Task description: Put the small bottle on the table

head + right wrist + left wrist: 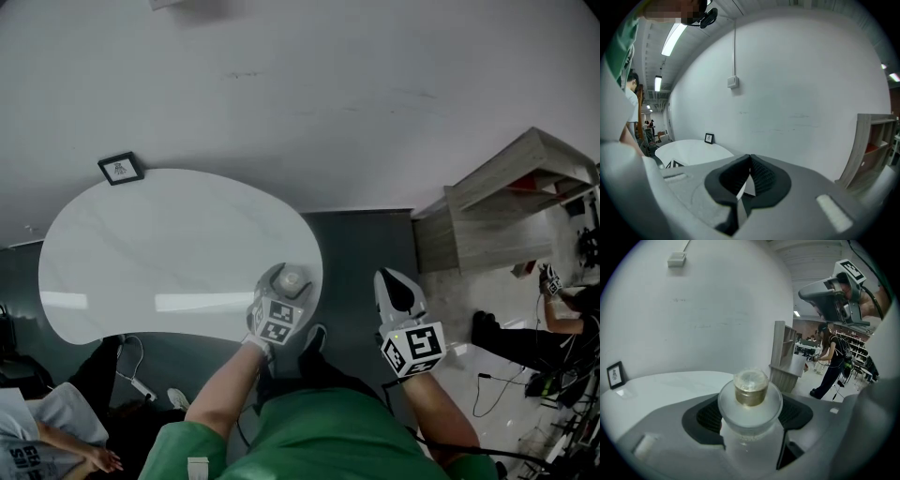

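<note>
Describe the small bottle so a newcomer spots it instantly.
Find the white kidney-shaped table against the wall; the left gripper is over its right edge. The small bottle is clamped between its jaws: frosted clear body, gold cap, unlike the black picture frame at the table's far left.

frosted bottle [750, 430], gold cap [751, 389], white table [141, 253]

Shows a plain white wall [328, 84] behind a white kidney-shaped table [141, 253], with a small framed picture [121, 169] at its far-left edge. Dark grey floor [366, 244] below; pale wooden shelf unit [506, 202] at right. Lit by ceiling strip lights [675, 40].
</note>
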